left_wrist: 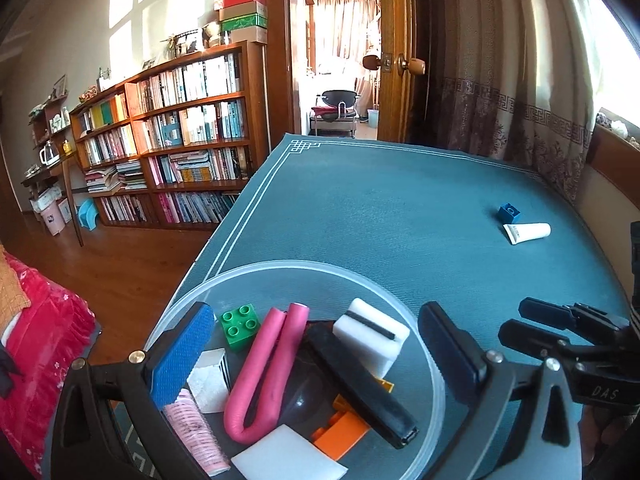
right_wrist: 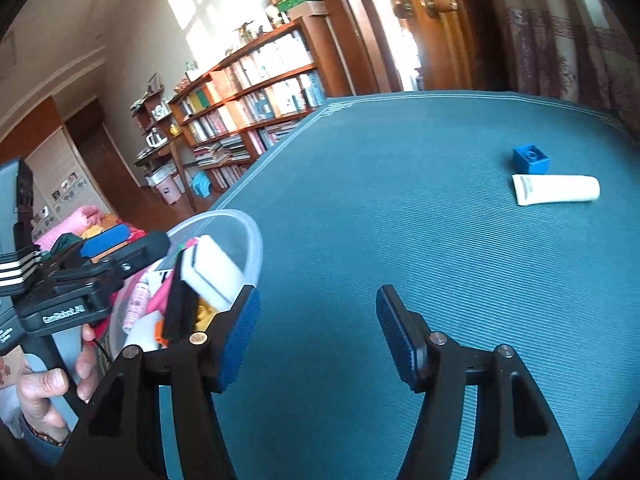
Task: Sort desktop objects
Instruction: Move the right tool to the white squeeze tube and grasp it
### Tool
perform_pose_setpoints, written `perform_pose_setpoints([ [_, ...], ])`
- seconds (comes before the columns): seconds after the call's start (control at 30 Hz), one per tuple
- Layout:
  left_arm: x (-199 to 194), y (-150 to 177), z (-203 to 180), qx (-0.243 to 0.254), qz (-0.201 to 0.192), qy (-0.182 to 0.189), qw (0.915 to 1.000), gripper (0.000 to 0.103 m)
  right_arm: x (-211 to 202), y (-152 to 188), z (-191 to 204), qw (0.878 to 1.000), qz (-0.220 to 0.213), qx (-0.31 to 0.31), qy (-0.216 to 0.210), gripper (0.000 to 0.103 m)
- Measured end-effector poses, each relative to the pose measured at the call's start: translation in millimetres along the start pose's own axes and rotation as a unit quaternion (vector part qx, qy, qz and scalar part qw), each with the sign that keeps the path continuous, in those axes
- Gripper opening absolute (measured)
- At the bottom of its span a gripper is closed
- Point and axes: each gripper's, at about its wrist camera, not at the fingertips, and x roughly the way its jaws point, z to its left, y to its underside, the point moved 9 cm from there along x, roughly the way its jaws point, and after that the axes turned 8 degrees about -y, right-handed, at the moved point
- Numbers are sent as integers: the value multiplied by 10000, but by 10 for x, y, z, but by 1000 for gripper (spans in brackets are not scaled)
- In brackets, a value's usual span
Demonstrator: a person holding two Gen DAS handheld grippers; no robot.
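Both the left gripper (left_wrist: 320,336) and the right gripper (right_wrist: 316,320) have jaws spread apart, holding nothing. The clear bowl (left_wrist: 434,364) of sorted items is under the left one. The blue block (right_wrist: 531,159) and white tube (right_wrist: 556,189) lie far right on the table mat (right_wrist: 400,208), seemingly just touching.

Sunlit pale wall (left_wrist: 80,40), wooden bookshelf (left_wrist: 172,136) full of books, wood floor (left_wrist: 132,264), open door (left_wrist: 396,52), patterned curtain (left_wrist: 516,80)

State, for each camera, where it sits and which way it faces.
Left wrist: on the left gripper, facing down into the clear bowl of sorted items; its own open fingers show, with the right gripper at the right edge.
Right wrist: on the right gripper, facing across the green mat; its open fingers show, plus a hand holding the left gripper.
Shared: bowl, blue brick, white tube.
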Motion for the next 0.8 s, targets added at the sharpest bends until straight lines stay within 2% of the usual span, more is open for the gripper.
perform_pose_setpoints([
  [0.23,-61,-55,-343,160,-59,276,9995,103,-243,12,-441,9982,-167,452,369,64],
  [0.47,-117,-60,-817,460,-81,610,9970,103,-427,-1,-776,9931,-257,663,937,64],
  [0.8,-85,22,-1388,790,6,948,9924,103,-662,8,-1290,9842,-425,1088,1331,64],
])
